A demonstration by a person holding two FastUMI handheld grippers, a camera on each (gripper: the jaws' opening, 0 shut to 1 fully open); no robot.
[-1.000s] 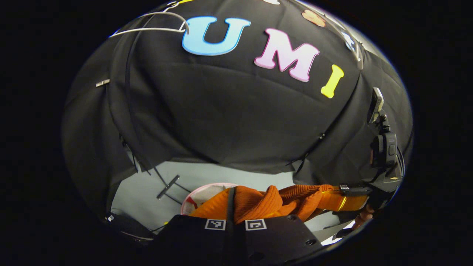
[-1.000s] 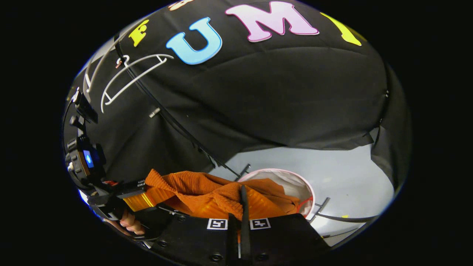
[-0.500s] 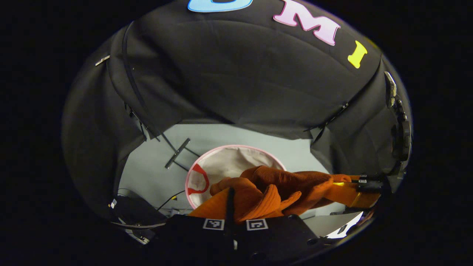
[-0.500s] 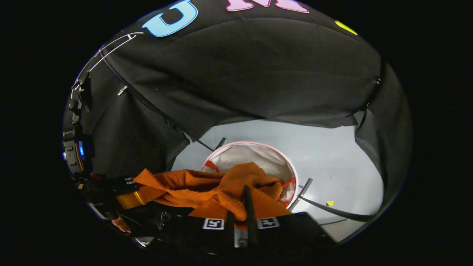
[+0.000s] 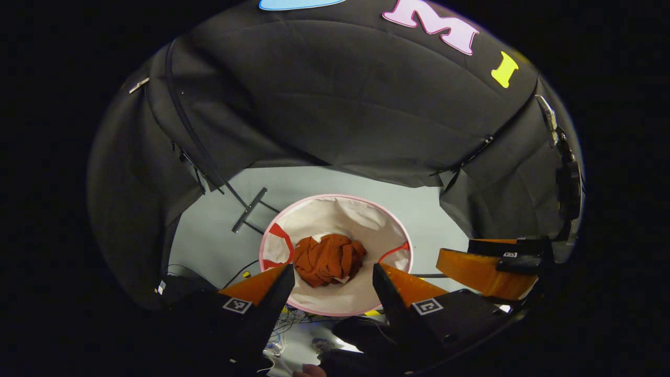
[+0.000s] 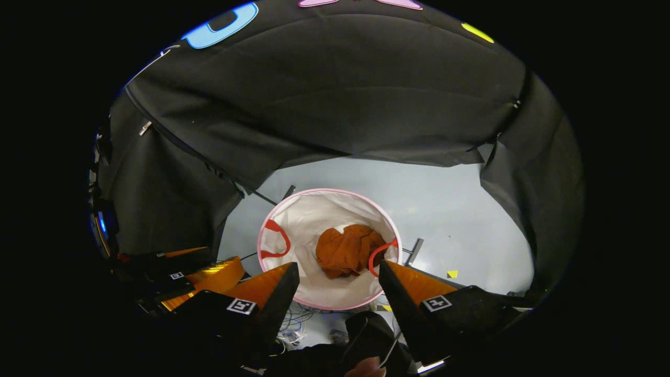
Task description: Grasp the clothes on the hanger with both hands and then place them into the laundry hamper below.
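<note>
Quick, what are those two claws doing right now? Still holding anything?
Left claw: open, empty.
Right claw: open, empty.
The crumpled orange knit garment lies in the round white fabric hamper.

Laundry hamper (image 5: 335,201): near rim hidden behind left tool (image 5: 331,277) fingers in left gripper view; likewise behind right tool (image 6: 339,276) fingers in right gripper view. Hamper base under the orange clothes (image 5: 328,258) not visible. Garment type of the crumpled clothes cannot be told. Cables (image 6: 298,319) on floor just nearside of hamper: too small and tangled to count. Right tool beside hamper in left gripper view is cut off at picture edge.
</note>
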